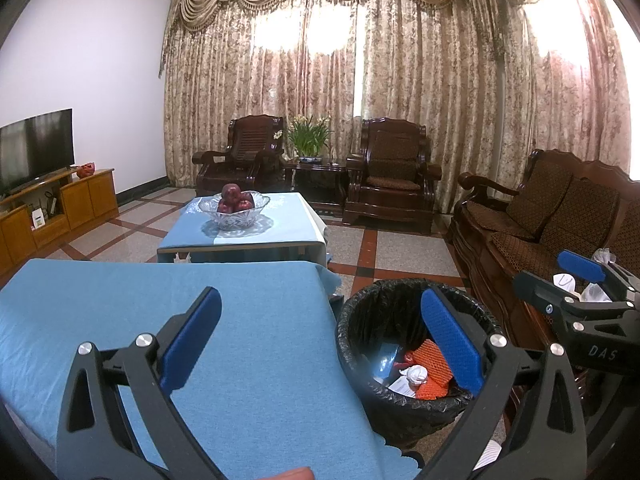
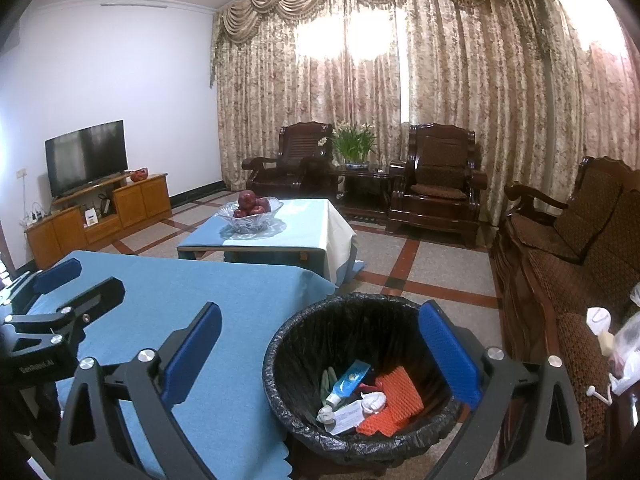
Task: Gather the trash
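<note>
Tablecloth, blue, is lying bare under and ahead of the left gripper, no trash showing on it in either view. Left gripper is hanging with fingers wide apart and holding nothing; its left finger is sitting over the cloth, its right finger over the bin. Bin with its black liner is standing just right of the table edge, and trash is already lying inside: orange foam net, white crumpled wad, blue tube, paper slip. Right gripper is hovering with fingers spread apart too, empty, bin opening sitting between its tips. Further right, white plastic bags are resting on the sofa, outside the right finger; cannot tell if these count as trash. Far table with fruit bowl is looking tidy. Judging from this, collecting is looking nearly or fully done, with only the sofa items possibly left.
</note>
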